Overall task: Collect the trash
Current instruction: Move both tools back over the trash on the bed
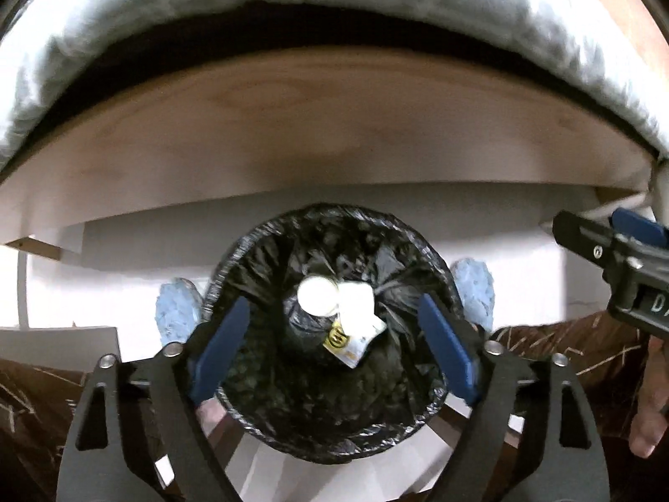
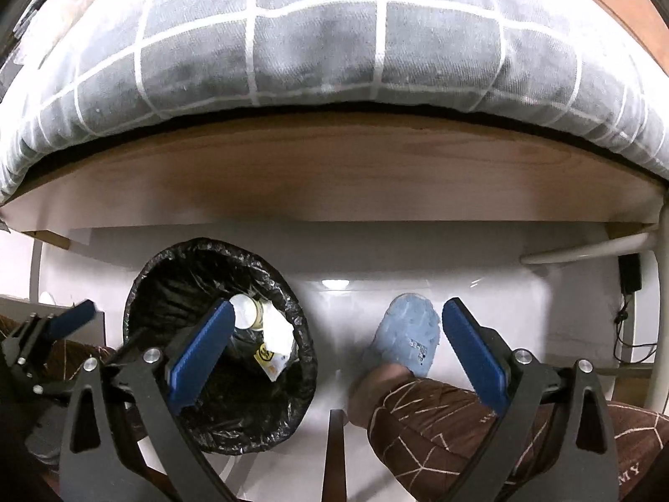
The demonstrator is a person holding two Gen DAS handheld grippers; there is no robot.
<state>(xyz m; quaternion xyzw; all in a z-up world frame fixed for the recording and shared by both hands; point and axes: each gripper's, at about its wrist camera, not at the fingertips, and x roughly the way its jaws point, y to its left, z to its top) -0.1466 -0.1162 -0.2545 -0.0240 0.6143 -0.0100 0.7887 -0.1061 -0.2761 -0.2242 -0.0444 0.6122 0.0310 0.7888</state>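
Observation:
A round trash bin with a black liner (image 1: 259,251) stands on the white floor below me; it also shows in the right wrist view (image 2: 167,267). Inside lie a white cup (image 1: 317,296), crumpled white paper (image 1: 355,301) and a white wrapper with a yellow mark (image 1: 349,341). My left gripper (image 1: 332,343) is open and empty, held above the bin's mouth. My right gripper (image 2: 334,355) is open and empty, to the right of the bin above the floor. It shows in the left wrist view at the right edge (image 1: 619,251).
A wooden bed frame board (image 2: 334,167) with a grey checked quilt (image 2: 317,33) spans the far side. The person's blue slippers (image 1: 175,313) (image 2: 405,334) and brown trouser legs (image 2: 439,418) flank the bin. A white bed leg and black cable (image 2: 627,322) stand at right.

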